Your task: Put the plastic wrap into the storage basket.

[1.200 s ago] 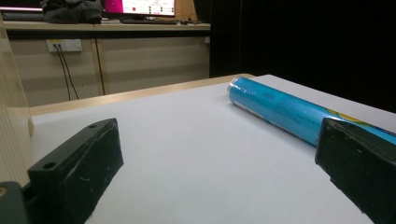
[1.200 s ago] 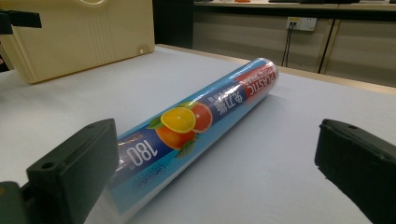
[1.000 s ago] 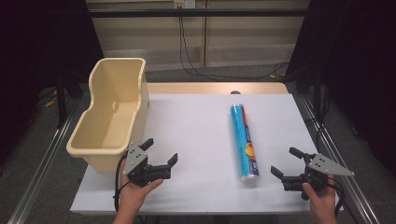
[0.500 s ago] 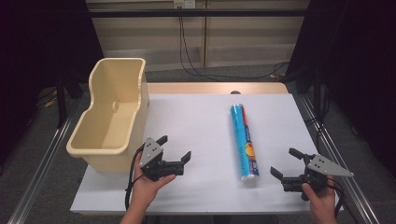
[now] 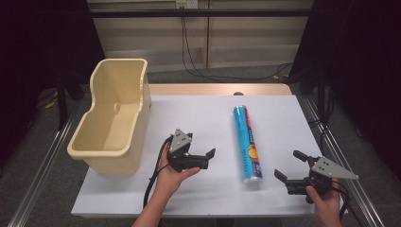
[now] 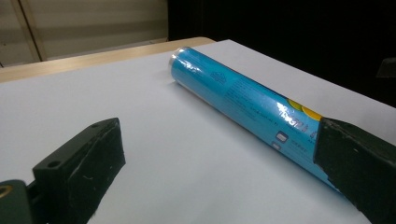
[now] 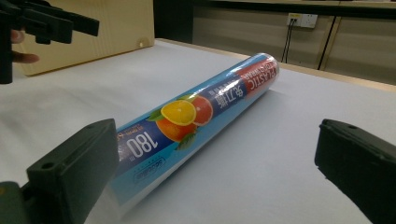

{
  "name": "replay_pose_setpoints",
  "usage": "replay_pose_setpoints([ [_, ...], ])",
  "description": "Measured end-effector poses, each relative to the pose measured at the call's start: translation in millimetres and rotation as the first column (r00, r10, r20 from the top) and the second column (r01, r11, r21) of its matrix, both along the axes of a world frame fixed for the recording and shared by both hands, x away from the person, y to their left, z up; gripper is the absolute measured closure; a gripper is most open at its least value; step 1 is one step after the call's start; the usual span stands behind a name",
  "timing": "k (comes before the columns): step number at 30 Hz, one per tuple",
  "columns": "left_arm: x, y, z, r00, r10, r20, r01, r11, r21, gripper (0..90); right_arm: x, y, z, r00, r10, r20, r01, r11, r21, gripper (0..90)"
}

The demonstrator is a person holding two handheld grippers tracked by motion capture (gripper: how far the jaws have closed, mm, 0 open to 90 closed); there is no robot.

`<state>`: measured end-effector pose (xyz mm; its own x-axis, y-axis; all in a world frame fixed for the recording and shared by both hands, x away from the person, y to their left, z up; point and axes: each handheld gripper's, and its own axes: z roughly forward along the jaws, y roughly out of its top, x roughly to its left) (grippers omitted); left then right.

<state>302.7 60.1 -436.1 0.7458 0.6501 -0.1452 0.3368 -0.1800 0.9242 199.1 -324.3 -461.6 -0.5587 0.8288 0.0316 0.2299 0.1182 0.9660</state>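
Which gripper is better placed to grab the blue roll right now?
Left, probably. The left gripper is open and pointed at the blue roll near its middle, one jaw already overlapping it in the left gripper view. The right gripper, also open, sits off the roll's near end, a poorer place to grip.

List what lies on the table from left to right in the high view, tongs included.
Cream plastic bin → left tongs → blue roll of plastic wrap → right tongs.
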Motion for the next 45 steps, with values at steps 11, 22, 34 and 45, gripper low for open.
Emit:
replay_pose_setpoints([
  [11, 24.2, -41.3, 2.8, 0.9927, -0.048, -0.111, 0.05, 0.9986, 0.019, 1.8, 0.1, -1.3, -0.1, 1.0, -0.004, 0.004, 0.004, 1.0, 0.0, 0.0],
  [22, 43.1, -84.0, -5.3, 0.9746, -0.074, -0.211, 0.094, 0.9921, 0.083, 1.7, -0.5, -2.9, 0.1, 1.0, -0.007, 0.005, 0.007, 1.0, 0.003, 0.0],
  [34, 53.7, -111.7, -13.9, 0.9592, -0.058, -0.277, 0.089, 0.9911, 0.099, 0.9, -0.8, -3.4, 0.5, 1.0, -0.001, 0.008, 0.001, 1.0, -0.012, 0.0],
  [45, 55.4, -133.9, -18.1, 0.9516, -0.019, -0.307, 0.061, 0.99, 0.127, 0.0, -1.4, -4.3, 1.3, 0.9999, -0.004, 0.012, 0.004, 1.0, -0.028, 0.0],
])
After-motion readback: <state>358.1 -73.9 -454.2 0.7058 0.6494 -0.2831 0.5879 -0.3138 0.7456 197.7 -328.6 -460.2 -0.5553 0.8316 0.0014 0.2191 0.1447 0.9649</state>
